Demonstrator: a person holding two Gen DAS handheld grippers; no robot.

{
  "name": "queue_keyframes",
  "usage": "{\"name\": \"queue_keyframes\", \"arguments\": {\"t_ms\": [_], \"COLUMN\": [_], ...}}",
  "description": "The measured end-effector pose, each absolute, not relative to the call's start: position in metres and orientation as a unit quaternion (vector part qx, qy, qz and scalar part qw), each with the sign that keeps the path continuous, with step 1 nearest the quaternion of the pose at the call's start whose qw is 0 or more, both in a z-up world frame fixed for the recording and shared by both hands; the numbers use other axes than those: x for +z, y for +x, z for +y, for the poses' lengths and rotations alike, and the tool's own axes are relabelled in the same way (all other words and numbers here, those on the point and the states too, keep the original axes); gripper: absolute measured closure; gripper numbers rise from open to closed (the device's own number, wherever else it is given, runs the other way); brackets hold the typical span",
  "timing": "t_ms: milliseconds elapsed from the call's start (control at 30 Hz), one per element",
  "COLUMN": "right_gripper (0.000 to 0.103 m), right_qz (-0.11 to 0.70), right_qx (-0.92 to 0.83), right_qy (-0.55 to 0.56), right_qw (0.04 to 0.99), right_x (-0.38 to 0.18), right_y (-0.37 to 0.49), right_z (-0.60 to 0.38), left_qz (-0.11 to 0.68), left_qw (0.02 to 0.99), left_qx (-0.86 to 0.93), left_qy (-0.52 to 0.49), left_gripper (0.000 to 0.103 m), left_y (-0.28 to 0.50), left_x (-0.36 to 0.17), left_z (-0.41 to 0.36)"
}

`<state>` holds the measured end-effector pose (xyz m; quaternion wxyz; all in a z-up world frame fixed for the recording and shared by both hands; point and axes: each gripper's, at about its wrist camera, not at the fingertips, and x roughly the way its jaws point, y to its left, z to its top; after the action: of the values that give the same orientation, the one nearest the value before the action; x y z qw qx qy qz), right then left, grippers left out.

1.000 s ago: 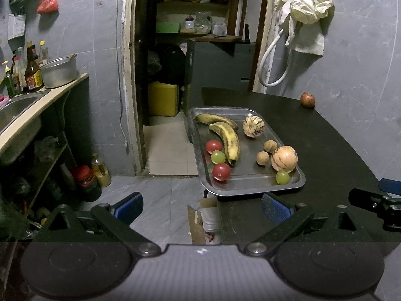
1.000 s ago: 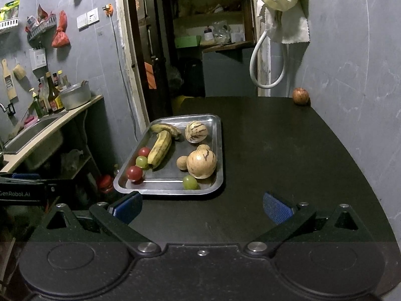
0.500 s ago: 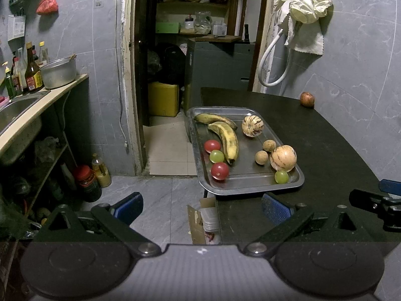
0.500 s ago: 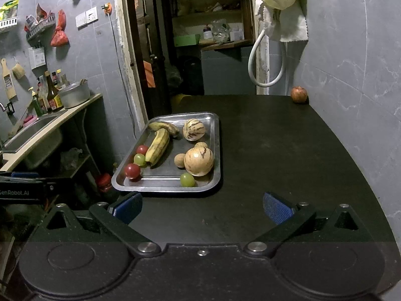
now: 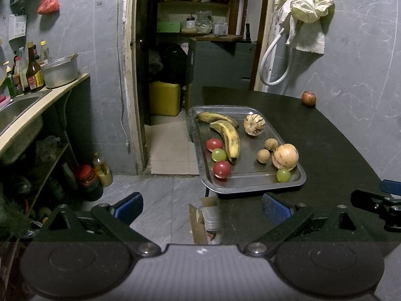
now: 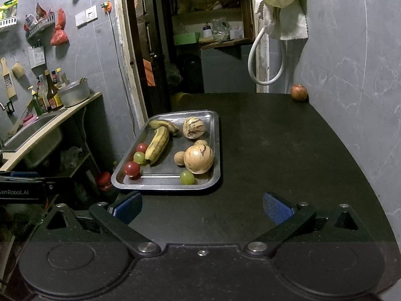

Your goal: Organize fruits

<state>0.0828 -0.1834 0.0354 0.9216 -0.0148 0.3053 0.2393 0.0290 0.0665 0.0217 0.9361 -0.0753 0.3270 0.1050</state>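
Fruit: we see two spotted yellow bananas (image 6: 158, 145), two red tomatoes (image 6: 132, 168), two green grapes (image 6: 187, 177), two small brown round fruits (image 5: 263, 155) and two pale striped melons (image 6: 198, 159), all lying in the rectangular steel tray (image 6: 215, 135)
Stray fruit: a lone red apple (image 6: 298, 92) sits well beyond the tray, by the wall; we judge it is the piece to be gathered in
Tray: on the black table (image 6: 275, 150), at its left edge, likely so either arm can reach it
Right gripper (image 6: 202, 208): our jaws are spread wide and empty, short of the tray's near rim
Left gripper (image 5: 200, 208): likewise released, holding nothing, left of the tray's near corner
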Motion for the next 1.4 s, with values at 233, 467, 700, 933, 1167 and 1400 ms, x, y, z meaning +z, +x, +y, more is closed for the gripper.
{"name": "queue_keyframes", "arguments": {"t_ms": [233,467,700,933,1167,1400], "right_gripper": [0.001,0.001,0.001,0.001,0.001,0.001], "right_qz": [0.305,0.305,0.306,0.306,0.307,0.309], "right_qx": [0.239,0.240,0.239,0.239,0.239,0.240], "right_qy": [-0.015,-0.015,-0.015,-0.015,-0.015,-0.015], "right_qw": [0.922,0.921,0.921,0.921,0.921,0.920], "right_x": [0.036,0.036,0.037,0.037,0.037,0.037], "right_y": [0.083,0.083,0.082,0.082,0.082,0.082], "right_z": [-0.183,-0.184,-0.184,-0.184,-0.184,-0.184], "left_qz": [0.327,0.327,0.328,0.328,0.328,0.330], "left_qw": [0.936,0.936,0.936,0.936,0.935,0.934], "left_qx": [0.105,0.105,0.107,0.108,0.108,0.110], "left_qy": [-0.075,-0.075,-0.075,-0.076,-0.075,-0.076], "left_gripper": [0.001,0.001,0.001,0.001,0.001,0.001], "left_y": [0.029,0.028,0.026,0.023,0.024,0.018], "left_x": [0.022,0.022,0.021,0.020,0.020,0.016], "left_z": [0.067,0.067,0.066,0.067,0.067,0.070]}}
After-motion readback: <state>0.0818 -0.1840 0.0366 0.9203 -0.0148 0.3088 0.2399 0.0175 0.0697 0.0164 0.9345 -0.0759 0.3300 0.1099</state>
